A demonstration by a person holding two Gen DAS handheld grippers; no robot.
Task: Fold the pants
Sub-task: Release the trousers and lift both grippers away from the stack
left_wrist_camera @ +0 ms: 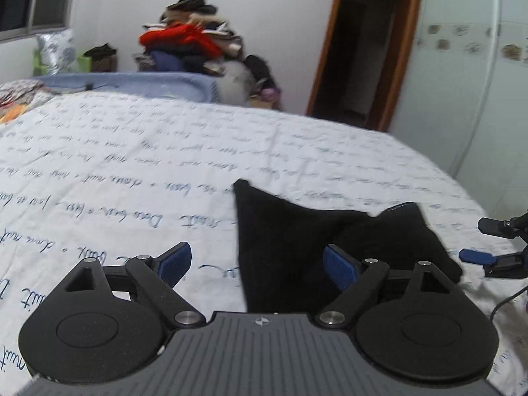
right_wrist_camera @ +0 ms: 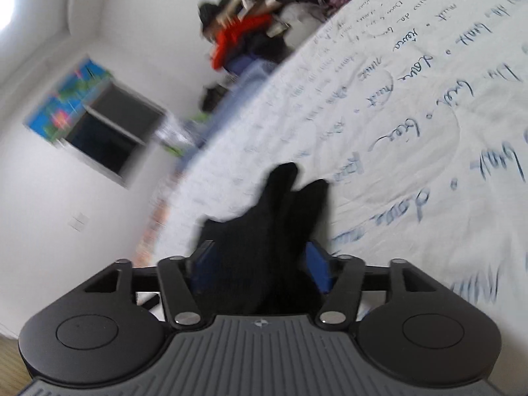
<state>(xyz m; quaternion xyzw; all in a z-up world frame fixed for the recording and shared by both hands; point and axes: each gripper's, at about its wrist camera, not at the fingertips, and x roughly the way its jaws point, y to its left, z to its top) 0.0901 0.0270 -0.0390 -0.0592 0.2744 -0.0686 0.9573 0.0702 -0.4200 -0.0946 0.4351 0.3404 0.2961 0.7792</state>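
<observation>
Black pants (left_wrist_camera: 297,247) lie bunched on the white bed cover (left_wrist_camera: 132,165) printed with script, two corners sticking up at the far side. My left gripper (left_wrist_camera: 259,264) is open wide just above them; its right pad (left_wrist_camera: 340,265) is over the cloth and its left pad (left_wrist_camera: 178,264) over bare cover. My right gripper (left_wrist_camera: 480,241) comes in from the right edge, its fingers apart with sheet showing between them. In the tilted, blurred right wrist view the pants (right_wrist_camera: 280,224) sit between the blue pads of the right gripper (right_wrist_camera: 260,264), which stand apart from the cloth.
A tall pile of clothes (left_wrist_camera: 188,39) with a red garment rises behind a blue basket (left_wrist_camera: 132,84) past the bed's far edge. A dark doorway (left_wrist_camera: 363,49) and a white wardrobe (left_wrist_camera: 462,82) stand at the right. A window (right_wrist_camera: 109,138) is on the wall.
</observation>
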